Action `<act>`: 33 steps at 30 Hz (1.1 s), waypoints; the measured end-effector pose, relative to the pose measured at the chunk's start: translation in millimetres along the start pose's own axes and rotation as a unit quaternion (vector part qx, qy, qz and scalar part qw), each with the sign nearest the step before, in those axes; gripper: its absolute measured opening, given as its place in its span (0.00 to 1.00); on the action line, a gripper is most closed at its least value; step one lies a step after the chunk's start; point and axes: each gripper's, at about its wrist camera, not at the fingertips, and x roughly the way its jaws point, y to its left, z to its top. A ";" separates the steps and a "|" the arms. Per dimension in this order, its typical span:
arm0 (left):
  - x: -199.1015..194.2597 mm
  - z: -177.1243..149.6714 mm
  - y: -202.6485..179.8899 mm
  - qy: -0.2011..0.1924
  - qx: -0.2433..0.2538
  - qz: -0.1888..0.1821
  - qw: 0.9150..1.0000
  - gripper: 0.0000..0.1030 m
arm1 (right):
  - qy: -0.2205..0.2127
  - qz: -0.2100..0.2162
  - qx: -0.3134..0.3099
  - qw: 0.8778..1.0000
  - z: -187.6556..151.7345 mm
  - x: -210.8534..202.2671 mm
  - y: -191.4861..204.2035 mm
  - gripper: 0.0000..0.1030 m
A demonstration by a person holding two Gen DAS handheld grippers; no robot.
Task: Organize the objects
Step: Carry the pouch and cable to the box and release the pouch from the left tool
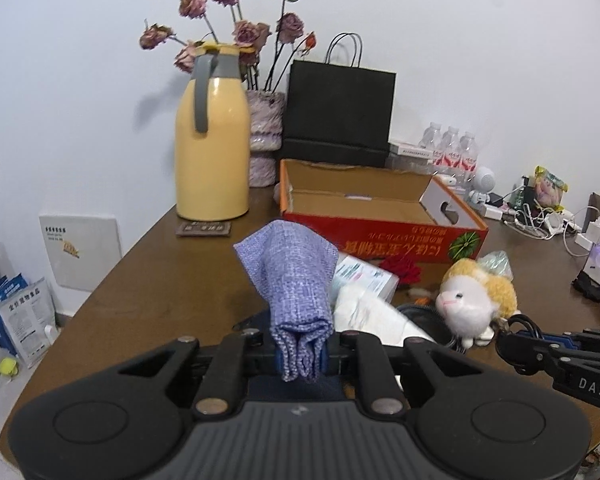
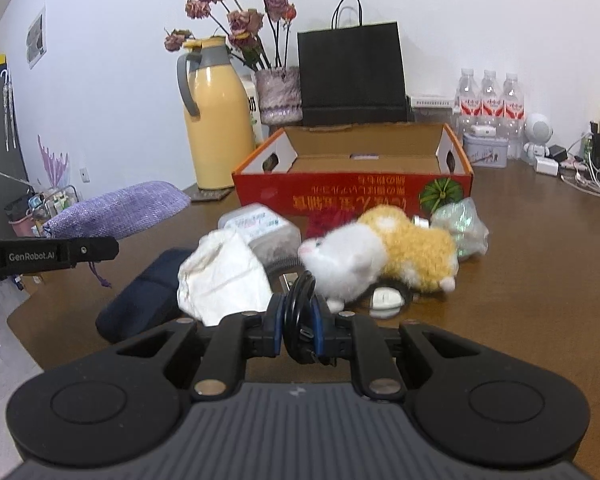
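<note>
Left wrist view. Left claw (image 1: 300, 354) is clamped on a folded blue cloth pouch (image 1: 290, 280), which stands up out of the jaws above the bench (image 1: 160, 280). Straight ahead past the pouch: an open red cardboard box (image 1: 384, 216), lid flaps up, inside mostly bare. Between claw and box lies a pile: white crumpled bag (image 1: 374, 314), a clear plastic packet (image 1: 360, 276), a red flower (image 1: 402, 270). Ahead and right of the claw: a plush cat (image 1: 474, 300), white and orange, lying on a black cable. Ahead left: a yellow jug (image 1: 212, 136); behind it a vase of dried roses (image 1: 264, 136) and a black paper bag (image 1: 340, 108). Far right: water bottles (image 1: 454, 154), chargers and cords. The right claw (image 1: 508, 342) enters at the right edge, tips near the plush cat.

Right wrist view. Right claw (image 2: 300, 330) is closed on a black coiled cable (image 2: 298, 312), pinched between its blue pads. Directly ahead, the plush cat (image 2: 384, 256) blocks the line to the red box (image 2: 352, 192); white bag (image 2: 220, 280) just ahead left. Only this view shows a dark blue cushion (image 2: 140, 304) on the bench left of the claw, a silvery wrapped bundle (image 2: 460, 228) beside the cat, and a tin (image 2: 484, 150) by the bottles. The left claw's arm and the pouch (image 2: 116, 212) appear at far left, raised off the bench.
</note>
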 end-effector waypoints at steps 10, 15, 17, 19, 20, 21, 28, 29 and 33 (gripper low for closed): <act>28.2 35.1 -26.1 -0.007 0.013 -0.018 1.000 0.16 | -0.027 -0.005 -0.006 1.000 35.9 14.8 -17.1 0.14; 54.2 55.1 -37.4 -0.010 0.016 -0.027 0.999 0.17 | -0.038 -0.013 -0.010 0.999 54.6 31.5 -29.9 0.14; 67.0 63.8 -41.2 -0.010 0.019 -0.028 0.999 0.17 | -0.043 -0.017 -0.013 0.999 63.2 39.9 -35.6 0.14; 79.9 72.7 -44.6 -0.011 0.020 -0.031 0.999 0.17 | -0.048 -0.019 -0.015 0.999 72.1 48.3 -42.0 0.14; 87.2 78.4 -46.9 -0.012 0.022 -0.034 0.999 0.17 | -0.050 -0.020 -0.016 0.998 76.6 52.9 -45.2 0.14; 93.6 83.6 -48.1 -0.014 0.023 -0.035 0.999 0.17 | -0.052 -0.022 -0.017 0.998 81.3 58.4 -48.7 0.14; 133.5 119.1 -65.4 -0.034 0.040 -0.045 0.998 0.17 | -0.059 -0.023 -0.023 0.998 109.3 97.4 -70.4 0.14; 139.6 123.3 -68.4 -0.036 0.045 -0.047 0.997 0.17 | -0.059 -0.023 -0.025 0.998 113.4 103.7 -73.2 0.14; 164.2 139.0 -74.4 -0.037 0.052 -0.060 0.996 0.17 | -0.061 -0.018 -0.030 0.998 129.3 127.0 -83.3 0.14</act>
